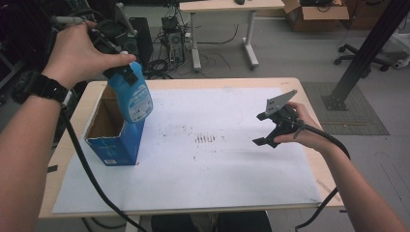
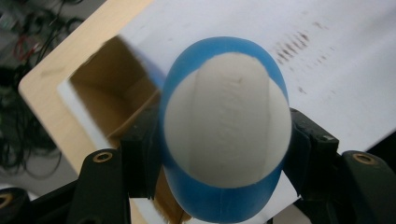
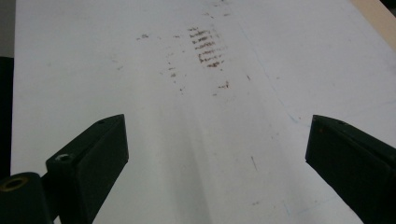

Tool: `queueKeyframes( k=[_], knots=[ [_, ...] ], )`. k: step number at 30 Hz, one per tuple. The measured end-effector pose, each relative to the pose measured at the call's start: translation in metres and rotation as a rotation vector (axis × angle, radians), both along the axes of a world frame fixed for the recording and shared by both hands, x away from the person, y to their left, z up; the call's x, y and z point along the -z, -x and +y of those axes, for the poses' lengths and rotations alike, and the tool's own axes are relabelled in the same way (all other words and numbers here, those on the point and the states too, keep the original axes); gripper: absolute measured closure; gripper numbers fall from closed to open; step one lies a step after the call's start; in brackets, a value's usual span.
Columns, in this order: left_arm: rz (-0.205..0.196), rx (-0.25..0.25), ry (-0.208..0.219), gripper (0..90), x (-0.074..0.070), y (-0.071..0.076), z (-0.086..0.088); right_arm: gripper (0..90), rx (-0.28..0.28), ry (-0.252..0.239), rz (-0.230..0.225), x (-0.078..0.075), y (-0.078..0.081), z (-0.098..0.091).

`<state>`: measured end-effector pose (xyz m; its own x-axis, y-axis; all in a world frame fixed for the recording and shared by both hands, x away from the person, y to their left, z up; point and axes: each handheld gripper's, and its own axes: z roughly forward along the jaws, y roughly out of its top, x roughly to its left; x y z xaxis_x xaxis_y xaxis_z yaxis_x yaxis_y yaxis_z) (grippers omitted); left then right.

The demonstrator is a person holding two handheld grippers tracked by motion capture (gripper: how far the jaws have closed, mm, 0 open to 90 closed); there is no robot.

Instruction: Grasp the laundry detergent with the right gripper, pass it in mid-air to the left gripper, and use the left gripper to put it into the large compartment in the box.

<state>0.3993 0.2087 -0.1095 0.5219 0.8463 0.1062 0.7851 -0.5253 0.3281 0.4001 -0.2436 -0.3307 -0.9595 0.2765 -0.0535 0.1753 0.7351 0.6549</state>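
With your left tool (image 1: 126, 73) pinching the blue bottle (image 1: 131, 96) just above the open box (image 1: 112, 130), lower it straight in, keeping your right tool (image 1: 271, 129), spread and empty, well aside.

Wooden table (image 1: 300, 87), white sheet (image 1: 232, 174), box (image 1: 113, 145)
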Motion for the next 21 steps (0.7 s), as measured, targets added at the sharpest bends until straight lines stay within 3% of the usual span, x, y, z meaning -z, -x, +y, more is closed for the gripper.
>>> queueKeyframes(
  k=[4, 9, 16, 21],
  knots=[
    [-0.002, -0.129, 0.01, 38.1, -0.003, -0.002, 0.021, 6.2, 0.022, 0.004, -0.001, 0.003, 0.0, -0.01],
    [0.001, -0.239, 0.011, 38.1, -0.001, -0.003, 0.041, 6.4, 0.038, 0.007, 0.003, 0.004, 0.0, -0.018],
    [0.02, -0.362, 0.011, 38.1, 0.008, -0.004, 0.06, 6.5, 0.047, 0.004, 0.009, 0.008, 0.001, -0.021],
    [0.036, -0.407, 0.024, 38.1, 0.021, -0.004, 0.068, 6.5, 0.046, 0.008, 0.009, 0.01, 0.001, -0.02]
  ],
)
